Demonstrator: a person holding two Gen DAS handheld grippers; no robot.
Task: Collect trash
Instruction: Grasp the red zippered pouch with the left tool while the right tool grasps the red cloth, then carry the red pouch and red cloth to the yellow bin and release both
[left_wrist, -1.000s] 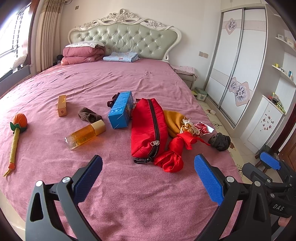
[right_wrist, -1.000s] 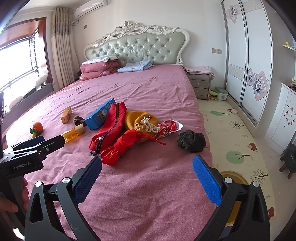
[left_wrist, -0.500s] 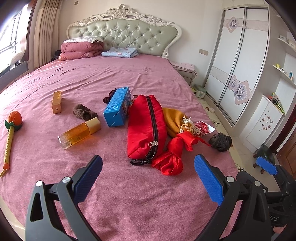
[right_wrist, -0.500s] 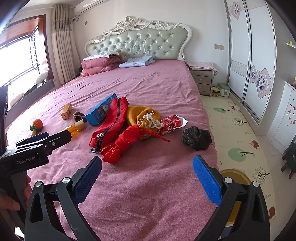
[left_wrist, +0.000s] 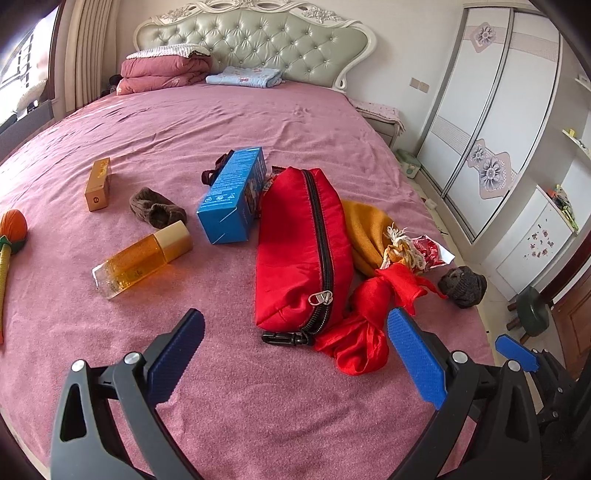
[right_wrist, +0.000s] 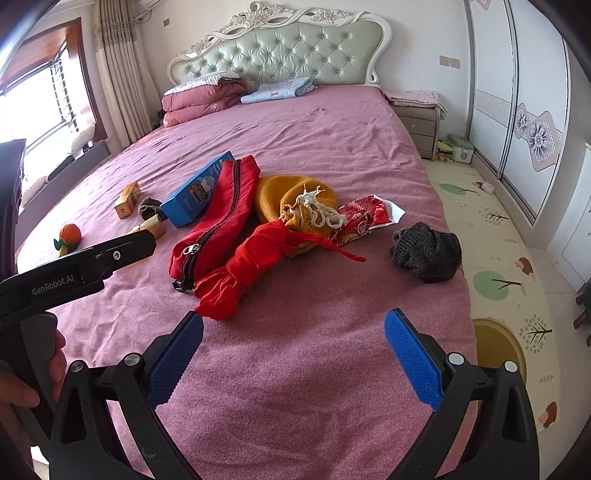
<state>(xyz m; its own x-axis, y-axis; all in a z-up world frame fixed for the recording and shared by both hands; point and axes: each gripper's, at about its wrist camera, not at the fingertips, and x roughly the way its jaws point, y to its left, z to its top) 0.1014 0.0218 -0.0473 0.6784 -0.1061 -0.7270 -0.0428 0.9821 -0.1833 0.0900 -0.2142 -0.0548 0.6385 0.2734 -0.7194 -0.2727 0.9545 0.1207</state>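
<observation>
A red snack wrapper (right_wrist: 364, 218) lies crumpled on the pink bed, beside a mustard hat (right_wrist: 286, 197) with white cord; it also shows in the left wrist view (left_wrist: 430, 251). A blue carton (left_wrist: 234, 195) and a small orange box (left_wrist: 98, 184) lie further left. A red zip pouch (left_wrist: 301, 247) and a knotted red cloth (left_wrist: 365, 325) lie in the middle. My left gripper (left_wrist: 293, 354) is open and empty just short of the pouch. My right gripper (right_wrist: 293, 356) is open and empty over bare bedspread, short of the red cloth (right_wrist: 245, 269).
An amber bottle (left_wrist: 142, 258), a brown sock (left_wrist: 157, 210), a dark grey sock (right_wrist: 426, 251) near the bed's right edge and an orange toy (left_wrist: 13, 225) lie about. Folded bedding (left_wrist: 162, 70) is at the headboard. A yellow round bin (right_wrist: 496, 347) stands on the floor right.
Both grippers have moved forward toward the pile on the bed; the items appear larger and nearer. Both stay open and empty.
</observation>
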